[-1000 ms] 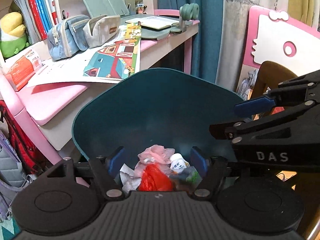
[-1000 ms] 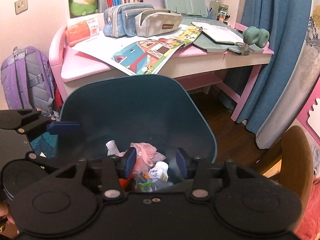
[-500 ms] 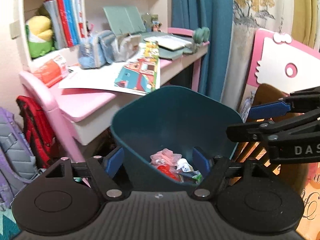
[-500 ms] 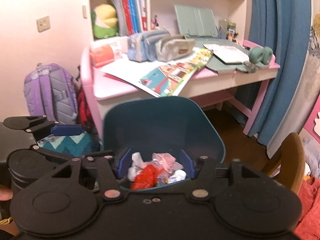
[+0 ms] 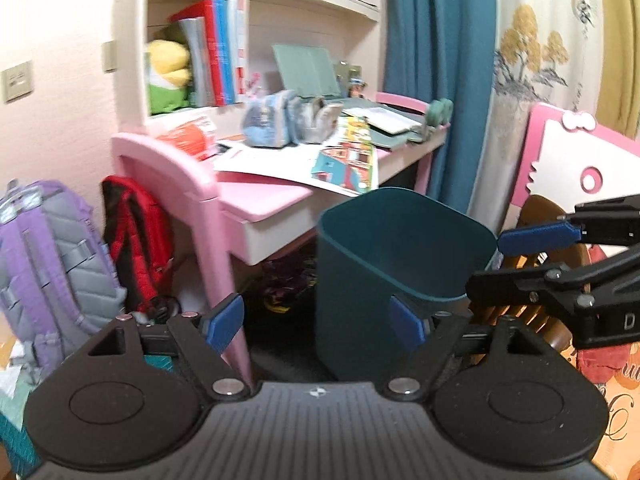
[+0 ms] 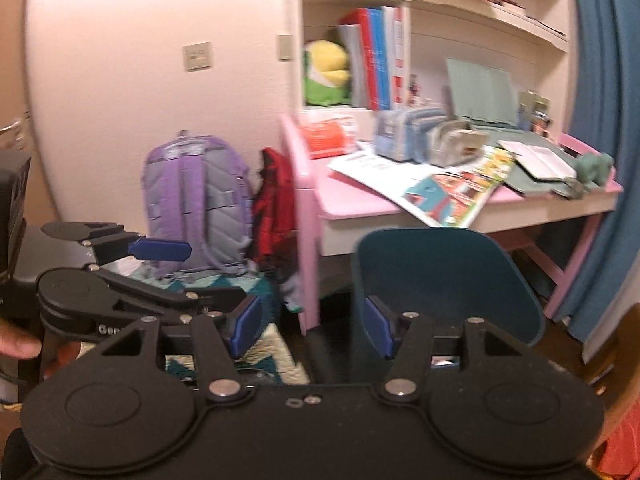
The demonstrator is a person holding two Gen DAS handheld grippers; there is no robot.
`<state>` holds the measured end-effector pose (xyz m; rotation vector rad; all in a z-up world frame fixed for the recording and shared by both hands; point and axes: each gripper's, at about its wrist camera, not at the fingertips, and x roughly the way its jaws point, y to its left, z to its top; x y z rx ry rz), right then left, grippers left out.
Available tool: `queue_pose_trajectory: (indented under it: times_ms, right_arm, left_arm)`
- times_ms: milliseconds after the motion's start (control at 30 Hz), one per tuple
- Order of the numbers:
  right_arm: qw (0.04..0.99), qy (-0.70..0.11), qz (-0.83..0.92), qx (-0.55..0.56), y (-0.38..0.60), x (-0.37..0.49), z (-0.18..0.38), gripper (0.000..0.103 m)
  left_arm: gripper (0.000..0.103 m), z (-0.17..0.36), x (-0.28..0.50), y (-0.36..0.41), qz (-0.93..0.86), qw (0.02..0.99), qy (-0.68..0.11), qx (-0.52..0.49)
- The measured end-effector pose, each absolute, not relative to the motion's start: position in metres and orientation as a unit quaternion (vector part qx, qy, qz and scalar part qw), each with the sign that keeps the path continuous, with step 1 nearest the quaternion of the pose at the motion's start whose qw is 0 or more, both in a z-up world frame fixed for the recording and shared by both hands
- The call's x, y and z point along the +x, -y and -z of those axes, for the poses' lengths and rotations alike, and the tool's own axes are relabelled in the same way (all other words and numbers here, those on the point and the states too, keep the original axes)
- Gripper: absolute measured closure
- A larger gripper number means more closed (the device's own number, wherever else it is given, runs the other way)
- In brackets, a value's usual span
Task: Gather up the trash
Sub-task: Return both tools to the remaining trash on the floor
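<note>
Both claws (image 5: 318,324) (image 6: 310,326) backed off bin (image 5: 400,248), open, empty.

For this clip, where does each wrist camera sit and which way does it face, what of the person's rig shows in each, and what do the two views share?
Left wrist: on the left gripper, looking forward and slightly down at the teal bin in front of the pink desk; its open fingers show, with the right gripper at right.
Right wrist: on the right gripper, facing the bin and desk; the left gripper and a fingertip show at left.
Shared: bin, desk, purple backpack.
</note>
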<state>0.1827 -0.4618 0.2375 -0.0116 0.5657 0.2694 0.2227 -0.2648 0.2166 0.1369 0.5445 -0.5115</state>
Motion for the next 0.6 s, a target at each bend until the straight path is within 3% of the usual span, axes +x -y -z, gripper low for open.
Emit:
queue_pose_trajectory:
  times_ms: [533,600]
  right_arm:
    - [0.931,-0.234,-0.278,-0.038,0.323,0.158,-0.208,0.047]
    - [0.927,-0.231,-0.292,-0.046,0.303,0.157,-0.199,0.047]
  left_arm:
    - [0.019,-0.196,0.164,0.103,0.152,0.953,-0.262,0.023]
    - [0.011,-0.187,0.158,0.081,0.137,0.954,-0.267,0.016]
